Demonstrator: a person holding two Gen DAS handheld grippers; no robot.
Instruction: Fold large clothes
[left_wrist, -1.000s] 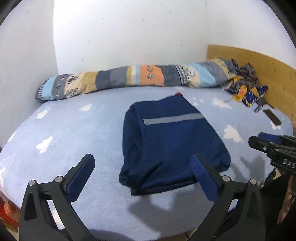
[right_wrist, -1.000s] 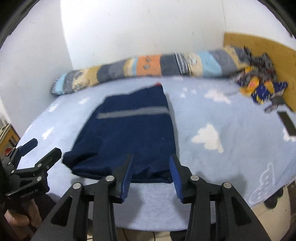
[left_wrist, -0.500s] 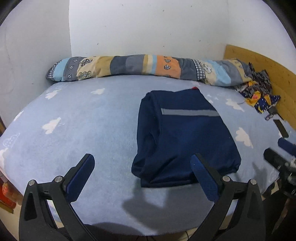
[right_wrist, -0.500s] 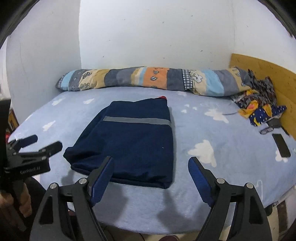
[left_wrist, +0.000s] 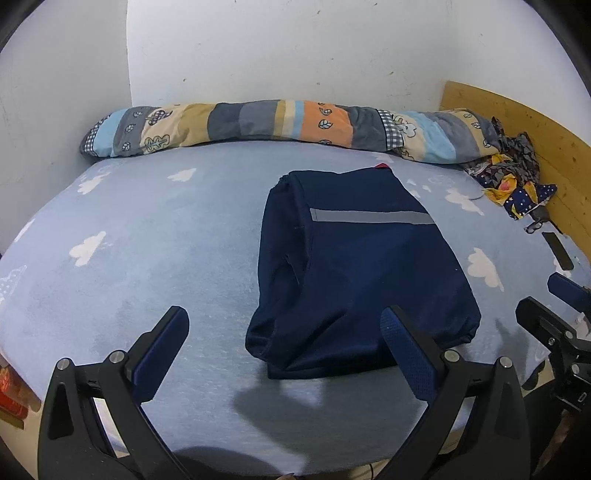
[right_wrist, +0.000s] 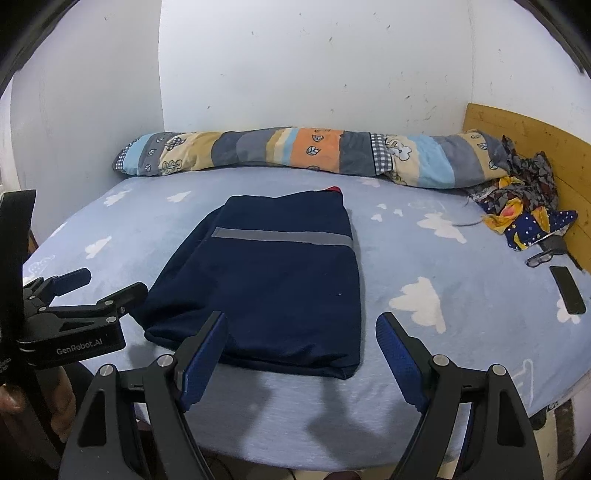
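Observation:
A navy garment with a grey stripe (left_wrist: 354, 273) lies folded into a rectangle on the light blue bed sheet (left_wrist: 147, 236); it also shows in the right wrist view (right_wrist: 273, 280). My left gripper (left_wrist: 284, 339) is open and empty, held back from the garment's near edge. My right gripper (right_wrist: 303, 343) is open and empty, just short of the garment's near edge. Each gripper shows at the side of the other's view: the right one (left_wrist: 554, 306) and the left one (right_wrist: 85, 291).
A rolled patchwork quilt (left_wrist: 280, 125) lies along the far wall. Crumpled patterned cloth (right_wrist: 521, 206), glasses (right_wrist: 543, 256) and a dark phone (right_wrist: 567, 290) lie at the right by the wooden headboard (right_wrist: 532, 136). The bed's near edge runs just below the grippers.
My right gripper has opened from nearly shut to wide. Both grippers have drawn back and up from the garment, which lies still.

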